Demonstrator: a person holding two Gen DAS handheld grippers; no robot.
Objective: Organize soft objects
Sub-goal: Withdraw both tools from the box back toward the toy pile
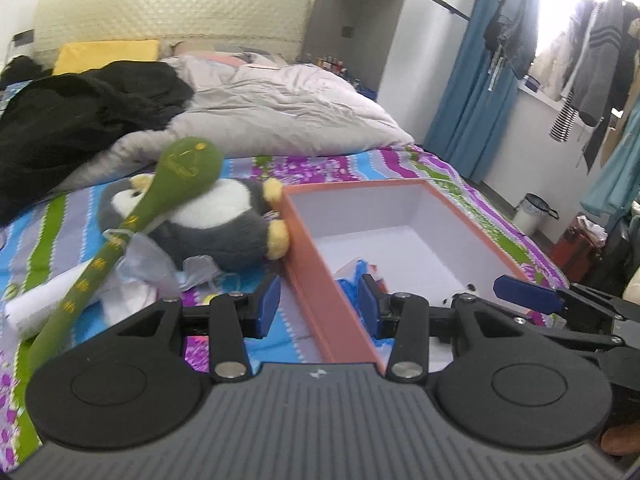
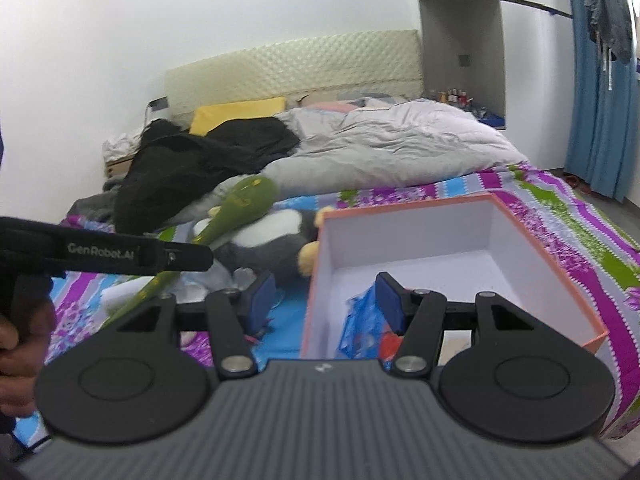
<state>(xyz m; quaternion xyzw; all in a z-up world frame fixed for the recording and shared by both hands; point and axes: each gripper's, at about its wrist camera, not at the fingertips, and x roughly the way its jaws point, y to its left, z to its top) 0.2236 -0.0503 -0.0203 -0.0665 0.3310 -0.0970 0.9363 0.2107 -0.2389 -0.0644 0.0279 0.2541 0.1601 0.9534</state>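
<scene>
An orange box [image 1: 314, 276] with a white inside lies open on the bed; a blue plastic bag [image 1: 352, 280] lies in its near corner. Left of it a grey and white penguin plush [image 1: 224, 216] lies on the sheet, with a long green plush [image 1: 188, 164] across it. My left gripper [image 1: 319, 306] is open above the box's left wall, holding nothing. My right gripper [image 2: 326, 302] hangs open over the box [image 2: 400, 208] near the blue bag [image 2: 360, 320], also with nothing in it. The penguin [image 2: 272, 240] and green plush [image 2: 248, 196] lie beyond its left finger.
A crumpled clear bag [image 1: 152, 268] and a white roll [image 1: 40, 300] lie left of the penguin. A grey duvet [image 1: 288, 108], black clothing [image 1: 80, 120] and a yellow pillow [image 1: 104, 54] cover the far bed. Blue curtain [image 1: 472, 100], hanging clothes and a bin [image 1: 532, 212] are on the right.
</scene>
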